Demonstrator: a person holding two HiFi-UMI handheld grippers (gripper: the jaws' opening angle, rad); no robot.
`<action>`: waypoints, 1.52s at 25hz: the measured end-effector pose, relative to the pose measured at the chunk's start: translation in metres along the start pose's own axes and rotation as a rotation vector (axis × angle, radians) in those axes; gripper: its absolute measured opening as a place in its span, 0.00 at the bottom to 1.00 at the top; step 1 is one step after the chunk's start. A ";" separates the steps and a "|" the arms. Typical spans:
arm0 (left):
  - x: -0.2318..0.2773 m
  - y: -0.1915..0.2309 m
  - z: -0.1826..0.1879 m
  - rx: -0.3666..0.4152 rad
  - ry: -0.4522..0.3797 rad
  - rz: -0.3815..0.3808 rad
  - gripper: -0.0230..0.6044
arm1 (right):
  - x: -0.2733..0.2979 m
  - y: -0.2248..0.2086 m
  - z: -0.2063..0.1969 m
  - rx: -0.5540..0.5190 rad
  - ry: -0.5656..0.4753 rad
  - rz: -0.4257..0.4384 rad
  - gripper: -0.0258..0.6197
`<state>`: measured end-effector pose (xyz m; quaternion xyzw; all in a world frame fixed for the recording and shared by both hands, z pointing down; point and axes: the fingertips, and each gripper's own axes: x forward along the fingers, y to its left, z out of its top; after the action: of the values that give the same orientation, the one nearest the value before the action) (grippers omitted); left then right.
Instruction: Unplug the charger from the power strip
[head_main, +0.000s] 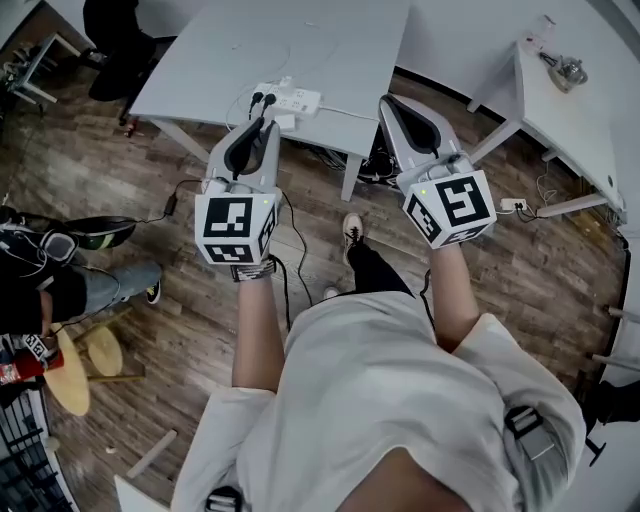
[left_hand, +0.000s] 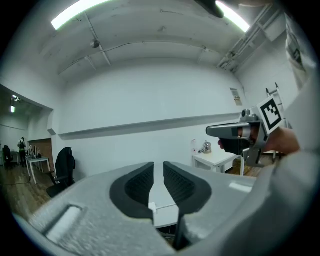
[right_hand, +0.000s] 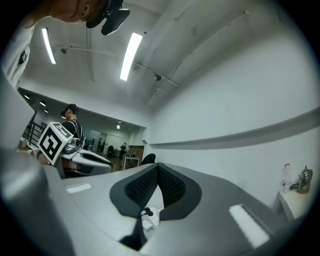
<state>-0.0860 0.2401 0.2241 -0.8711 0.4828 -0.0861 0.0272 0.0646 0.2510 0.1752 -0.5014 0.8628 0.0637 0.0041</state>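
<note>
Left claw (head_main: 265, 121): held level, pads parted by a narrow slit, nothing between them. Right claw (head_main: 386, 100): held level, pads closed tip to tip, nothing gripped. The claws are side by side and well apart. In the head view their tips overlap the near edge of the white counter (head_main: 330, 40).

The power strip (head_main: 292, 98) lies on the counter just ahead of the left claw's tips, slightly toward the right claw, touched by neither. Two dark plugs (head_main: 263, 98) sit in the strip's end nearest the left claw; which belongs to the charger cannot be told. A small white block (head_main: 285, 121) lies just beside the strip, on the claws' side.
</note>
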 end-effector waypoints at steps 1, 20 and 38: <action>0.010 0.006 -0.004 -0.005 0.006 -0.002 0.13 | 0.011 -0.004 -0.005 0.002 0.001 0.004 0.04; 0.208 0.095 -0.074 -0.107 0.155 0.071 0.24 | 0.217 -0.117 -0.095 0.044 0.096 0.173 0.22; 0.290 0.128 -0.212 -0.205 0.432 -0.037 0.33 | 0.300 -0.112 -0.321 0.192 0.531 0.239 0.30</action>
<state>-0.0798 -0.0654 0.4520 -0.8394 0.4675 -0.2215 -0.1668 0.0305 -0.0999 0.4608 -0.3929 0.8886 -0.1514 -0.1820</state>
